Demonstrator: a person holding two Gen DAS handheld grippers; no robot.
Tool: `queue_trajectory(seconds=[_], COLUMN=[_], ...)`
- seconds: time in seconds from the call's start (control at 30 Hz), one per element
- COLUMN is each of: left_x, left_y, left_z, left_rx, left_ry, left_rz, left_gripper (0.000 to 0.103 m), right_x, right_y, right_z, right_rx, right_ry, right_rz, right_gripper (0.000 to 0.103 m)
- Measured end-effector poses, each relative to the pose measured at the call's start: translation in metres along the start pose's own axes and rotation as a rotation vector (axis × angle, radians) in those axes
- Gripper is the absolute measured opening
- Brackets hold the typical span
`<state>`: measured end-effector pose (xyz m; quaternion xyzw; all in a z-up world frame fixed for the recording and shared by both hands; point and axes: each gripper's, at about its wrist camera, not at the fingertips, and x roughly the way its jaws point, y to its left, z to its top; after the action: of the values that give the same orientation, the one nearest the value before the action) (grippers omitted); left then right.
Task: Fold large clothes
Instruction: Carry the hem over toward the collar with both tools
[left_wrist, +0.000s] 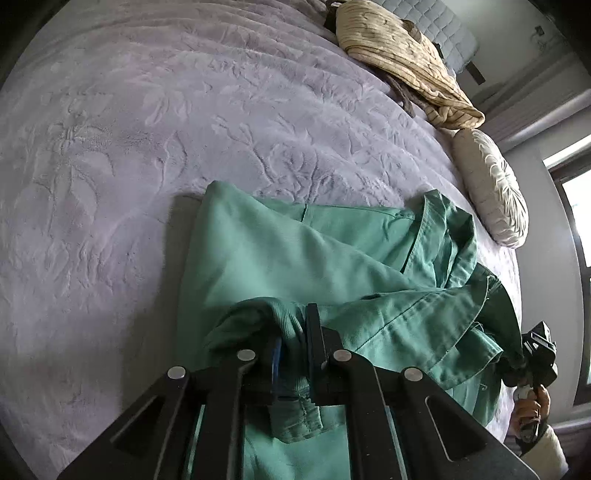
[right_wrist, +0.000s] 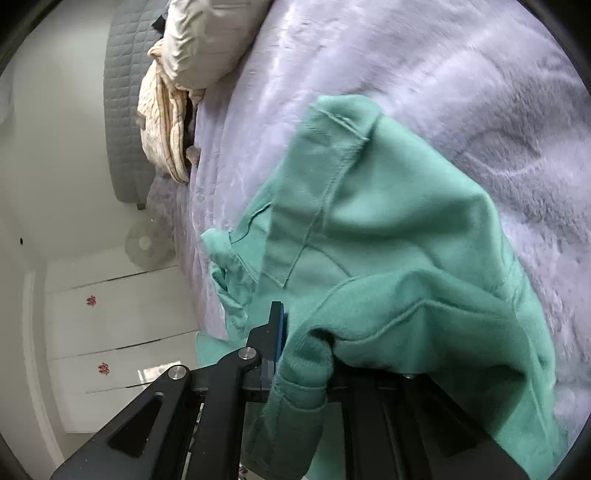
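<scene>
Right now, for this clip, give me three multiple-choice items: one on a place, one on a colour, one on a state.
1. Where does the striped beige cloth lie?
A. at the far end of the bed
B. on the floor
C. under the left claw

2. What colour is the garment being folded?
A. red
B. green
C. black

3. What is the left claw doing?
A. hanging open above the blanket
B. gripping a pillow
C. shut on the garment

Answers: 1 A, it sits by the headboard; 2 B, the fabric is mint green in both views; 3 C, green fabric is pinched between its fingers.
</scene>
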<state>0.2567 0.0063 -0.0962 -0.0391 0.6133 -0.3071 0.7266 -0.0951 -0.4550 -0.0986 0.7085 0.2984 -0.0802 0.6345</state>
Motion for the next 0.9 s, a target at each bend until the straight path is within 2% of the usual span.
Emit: queue_trajectory(seconds=[0.07, 0.1, 0.13, 0.17, 0.2, 0.23, 0.27, 0.37, 0.5, 0.53, 0.57, 0.63, 0.67, 0.8, 0.9], left_x=[-0.007, -0.012, -0.022, -0.029, -0.043, -0.057, -0.072, -0.083, -0.073, -0.067, -0.061, -0.050, -0.044, -0.024, -0.009], left_y=[0.003, 0.003, 0.002, 0.000, -0.002, -0.003, -0.004, -0.009, -0.017, -0.018, -0.020, -0.022, -0.025, -0.046, -0.067], left_z=[-0.001, -0.001, -0.001, -0.002, -0.002, -0.004, -0.006, -0.009, -0.023, -0.028, -0.034, -0.043, -0.049, -0.058, -0.046], left_rx=[0.001, 0.002, 0.010, 0.017, 0.028, 0.030, 0.036, 0.063, 0.128, 0.140, 0.149, 0.149, 0.155, 0.219, 0.253], left_ry=[0.014, 0.009, -0.014, -0.038, -0.085, -0.139, -0.188, -0.192, -0.152, -0.132, -0.106, -0.074, -0.052, -0.001, -0.034], left_rz=[0.001, 0.008, 0.027, 0.048, 0.089, 0.109, 0.108, 0.121, 0.141, 0.130, 0.110, 0.079, 0.055, 0.011, 0.008], left_gripper=[0.021, 0.021, 0.021, 0.035, 0.076, 0.091, 0.096, 0.096, 0.096, 0.096, 0.096, 0.096, 0.096, 0.096, 0.096], right_x=[-0.001, -0.002, -0.004, -0.005, -0.010, -0.013, -0.019, -0.033, -0.049, -0.052, -0.052, -0.049, -0.046, -0.016, 0.012], right_y=[-0.002, -0.001, 0.000, 0.003, 0.008, 0.014, 0.023, 0.043, 0.062, 0.065, 0.065, 0.063, 0.063, 0.068, 0.078], right_z=[0.001, 0.001, 0.001, 0.000, 0.000, -0.001, -0.002, -0.004, -0.012, -0.016, -0.018, -0.022, -0.024, -0.037, -0.037], right_rx=[0.010, 0.009, 0.005, 0.002, -0.006, -0.020, -0.048, -0.109, -0.201, -0.229, -0.243, -0.279, -0.301, -0.430, -0.509], right_ry=[0.008, 0.012, 0.012, 0.009, -0.001, -0.013, -0.030, -0.060, -0.116, -0.123, -0.123, -0.100, -0.079, 0.022, 0.060], right_rz=[0.017, 0.029, 0.039, 0.053, 0.076, 0.096, 0.117, 0.126, 0.015, -0.019, -0.052, -0.111, -0.130, -0.239, -0.309], right_gripper=[0.016, 0.019, 0.027, 0.044, 0.054, 0.073, 0.078, 0.078, 0.075, 0.063, 0.044, 0.024, 0.020, 0.020, 0.020])
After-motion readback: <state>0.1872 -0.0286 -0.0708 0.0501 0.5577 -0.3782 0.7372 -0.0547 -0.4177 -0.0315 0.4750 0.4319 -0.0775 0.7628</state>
